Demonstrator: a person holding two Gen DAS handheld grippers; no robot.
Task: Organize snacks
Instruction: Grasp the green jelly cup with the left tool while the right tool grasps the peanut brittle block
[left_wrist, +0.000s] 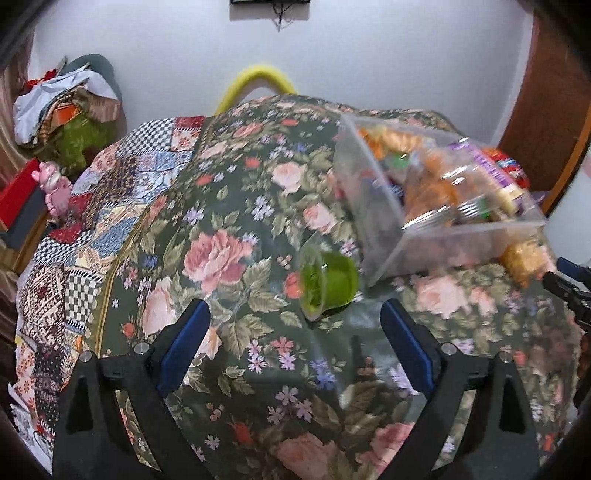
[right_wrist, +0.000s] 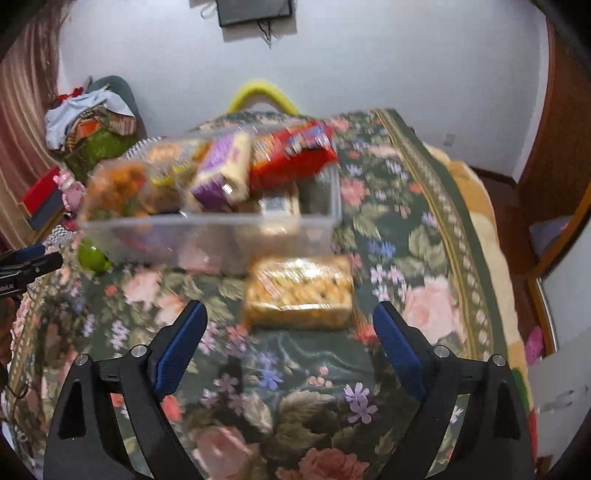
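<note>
The floral quilted bed is soft and uneven, so anything I press on may sink or slide. The clear plastic bin, mid-bed toward the far edge, is already heaped with packets (the red one juts over the rim), and another could topple them. My right gripper, spread wide and empty, faces the clear-wrapped biscuit pack just before the bin; crinkly film may slip. My left gripper, likewise empty, faces the tipped green jelly cup, which could roll.
</note>
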